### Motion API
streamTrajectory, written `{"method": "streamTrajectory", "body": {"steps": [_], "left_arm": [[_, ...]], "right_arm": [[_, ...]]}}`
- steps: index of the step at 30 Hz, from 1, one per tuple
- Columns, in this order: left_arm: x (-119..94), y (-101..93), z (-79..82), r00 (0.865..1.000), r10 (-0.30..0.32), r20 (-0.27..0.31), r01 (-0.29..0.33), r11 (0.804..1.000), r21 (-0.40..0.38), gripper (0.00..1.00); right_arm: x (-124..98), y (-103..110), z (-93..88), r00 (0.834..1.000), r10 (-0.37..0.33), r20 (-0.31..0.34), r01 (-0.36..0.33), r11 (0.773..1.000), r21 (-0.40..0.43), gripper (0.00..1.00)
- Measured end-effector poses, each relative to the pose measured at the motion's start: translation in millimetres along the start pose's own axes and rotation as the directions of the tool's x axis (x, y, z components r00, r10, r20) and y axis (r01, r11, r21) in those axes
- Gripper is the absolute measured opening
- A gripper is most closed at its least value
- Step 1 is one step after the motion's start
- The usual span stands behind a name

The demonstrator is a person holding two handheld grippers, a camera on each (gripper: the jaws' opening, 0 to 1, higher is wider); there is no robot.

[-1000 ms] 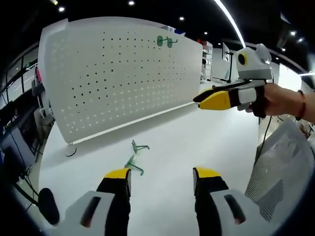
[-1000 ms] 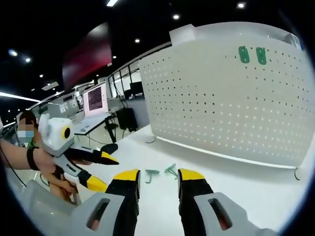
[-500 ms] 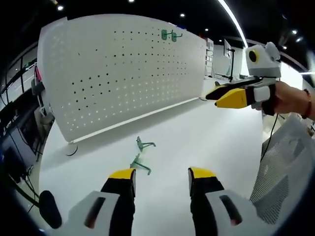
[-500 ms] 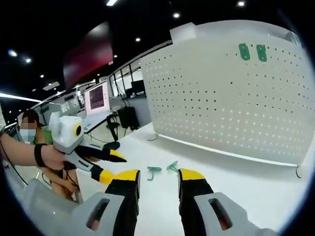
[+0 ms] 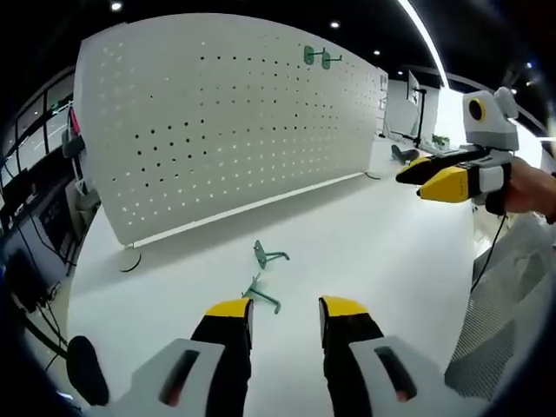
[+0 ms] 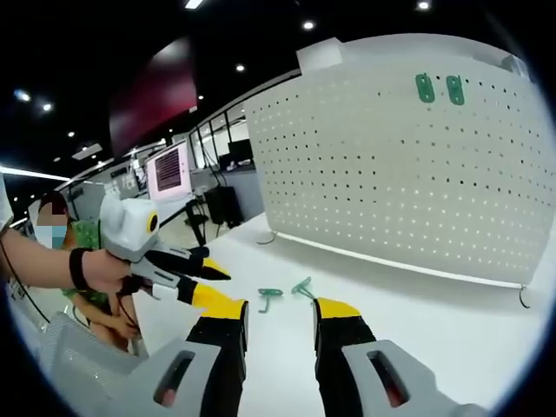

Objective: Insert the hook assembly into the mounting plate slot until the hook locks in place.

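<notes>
Pegboard (image 5: 217, 122), white and upright on a white table (image 5: 365, 252), takes up the nine to one o'clock part of the left gripper view; two green hooks (image 5: 316, 56) already hang on it up near twelve o'clock. Below the board, two loose green hooks lie on the tabletop close together: one (image 5: 268, 254) just under centre, the other (image 5: 261, 294) nearer the camera, just off the tip of the left gripper's (image 5: 285, 308) left jaw. That gripper's yellow-tipped jaws stand apart with nothing between them. At three o'clock the right gripper (image 5: 439, 178) comes in, held in a hand (image 5: 528, 187), above the table and well apart from the loose hooks.

In the right gripper view, the left gripper (image 6: 208, 282) enters at nine o'clock with its jaws spread. The loose hooks (image 6: 285, 292) lie just beyond it, possibly touching each other; the lens makes that hard to judge. The right gripper's (image 6: 280, 311) jaws are likewise parted and empty at six o'clock. The pegboard (image 6: 408, 174) stands from one to three o'clock with its hung hooks (image 6: 438, 88) at the top.
</notes>
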State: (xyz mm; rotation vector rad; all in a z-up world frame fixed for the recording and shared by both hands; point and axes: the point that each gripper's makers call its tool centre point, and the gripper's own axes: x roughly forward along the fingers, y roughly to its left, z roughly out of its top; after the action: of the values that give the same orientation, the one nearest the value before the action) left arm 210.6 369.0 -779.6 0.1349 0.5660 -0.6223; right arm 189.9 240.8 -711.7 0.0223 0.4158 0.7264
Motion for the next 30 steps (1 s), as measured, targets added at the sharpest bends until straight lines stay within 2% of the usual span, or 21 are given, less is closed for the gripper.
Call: {"method": "streamTrajectory", "body": {"steps": [6, 13, 16, 20, 24, 30], "left_arm": [[10.4, 9.0, -2.5, 1.000, 0.006, -0.001, -0.006, 1.000, -0.027, 0.26], [22.1, 18.1, -9.2, 1.000, 0.014, -0.010, -0.014, 0.999, -0.029, 0.25], [27.5, 25.4, -11.8, 0.999, 0.032, -0.019, -0.033, 0.999, -0.030, 0.22], [33.0, 30.8, -12.3, 0.998, 0.050, -0.024, -0.051, 0.998, -0.030, 0.12], [40.1, 32.5, -14.4, 0.998, 0.047, -0.038, -0.047, 0.999, -0.009, 0.15], [47.3, 35.3, -22.6, 0.997, 0.046, -0.065, -0.047, 0.999, -0.009, 0.14]], "right_arm": [[0.0, 0.6, -0.7, 1.000, -0.007, -0.006, 0.007, 1.000, -0.017, 0.29], [-1.8, 1.3, -3.7, 1.000, -0.010, -0.020, 0.009, 1.000, -0.025, 0.29], [-3.9, 0.7, -3.9, 1.000, -0.014, -0.019, 0.013, 1.000, -0.024, 0.29], [-6.9, -1.7, -3.6, 0.999, -0.031, -0.015, 0.030, 0.999, -0.031, 0.28], [-7.5, -3.6, -4.1, 0.999, -0.042, -0.016, 0.041, 0.999, -0.026, 0.28], [-8.2, -3.4, -5.3, 0.999, -0.042, -0.020, 0.041, 0.999, -0.023, 0.28]]}}
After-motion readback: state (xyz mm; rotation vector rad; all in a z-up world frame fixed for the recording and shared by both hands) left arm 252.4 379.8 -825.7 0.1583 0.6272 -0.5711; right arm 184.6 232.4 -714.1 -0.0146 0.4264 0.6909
